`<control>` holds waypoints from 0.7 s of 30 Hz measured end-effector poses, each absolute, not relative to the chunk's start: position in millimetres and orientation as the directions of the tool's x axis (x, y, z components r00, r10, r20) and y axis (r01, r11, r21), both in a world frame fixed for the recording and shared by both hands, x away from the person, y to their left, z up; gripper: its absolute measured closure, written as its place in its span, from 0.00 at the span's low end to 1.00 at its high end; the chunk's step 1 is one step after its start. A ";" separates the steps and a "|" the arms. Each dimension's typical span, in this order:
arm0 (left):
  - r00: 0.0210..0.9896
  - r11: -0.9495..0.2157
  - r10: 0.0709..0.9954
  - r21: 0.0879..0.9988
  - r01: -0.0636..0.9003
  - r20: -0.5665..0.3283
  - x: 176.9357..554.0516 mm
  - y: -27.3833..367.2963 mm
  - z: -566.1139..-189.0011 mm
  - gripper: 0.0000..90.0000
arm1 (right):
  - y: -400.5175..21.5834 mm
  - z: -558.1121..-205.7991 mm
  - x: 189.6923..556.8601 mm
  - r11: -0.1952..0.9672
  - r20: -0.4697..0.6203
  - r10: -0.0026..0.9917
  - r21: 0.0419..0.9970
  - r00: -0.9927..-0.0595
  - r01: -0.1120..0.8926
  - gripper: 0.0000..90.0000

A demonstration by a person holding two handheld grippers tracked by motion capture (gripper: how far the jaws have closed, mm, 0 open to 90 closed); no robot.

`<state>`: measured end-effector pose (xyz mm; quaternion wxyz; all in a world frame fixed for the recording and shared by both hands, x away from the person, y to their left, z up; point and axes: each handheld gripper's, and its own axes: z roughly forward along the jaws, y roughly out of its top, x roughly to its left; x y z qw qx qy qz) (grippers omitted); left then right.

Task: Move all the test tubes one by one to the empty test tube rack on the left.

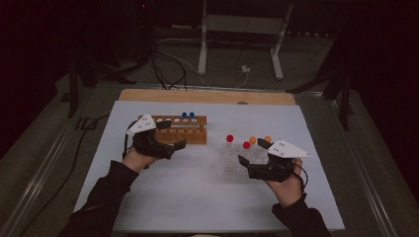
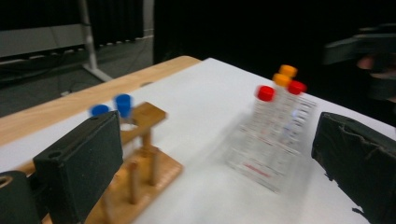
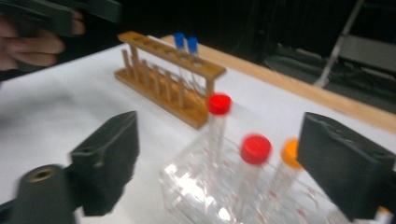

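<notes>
A wooden tube rack (image 1: 197, 134) (image 2: 149, 158) (image 3: 163, 84) stands at the back left of the white table top and holds two blue-capped tubes (image 1: 188, 115) (image 2: 123, 100) (image 3: 180, 39). To its right a clear plastic rack (image 1: 232, 160) (image 2: 261, 158) (image 3: 196, 186) carries red-capped tubes (image 1: 230, 138) (image 3: 255, 148) and orange-capped tubes (image 1: 252, 140) (image 2: 288, 71). My left gripper (image 1: 173, 134) (image 2: 219, 168) hovers open just in front of the wooden rack, jaws empty. My right gripper (image 1: 252, 152) (image 3: 229, 163) is open at the clear rack, its jaws on either side of the capped tubes without pressing them.
The white sheet (image 1: 197, 197) covers a wooden table whose bare edge (image 1: 207, 96) shows at the back. Beyond it, a white metal stand (image 1: 202, 49) and cables (image 1: 163, 69) sit on the dark floor. A rail (image 1: 44, 168) runs along the left.
</notes>
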<state>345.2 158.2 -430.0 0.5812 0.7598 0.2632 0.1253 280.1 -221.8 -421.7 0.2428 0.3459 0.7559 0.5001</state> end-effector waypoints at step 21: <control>0.861 -0.223 0.498 0.944 0.243 -0.104 327.9 148.3 -437.2 0.03 | -222.6 -459.2 311.1 0.317 0.043 0.799 0.817 -0.599 0.482 0.68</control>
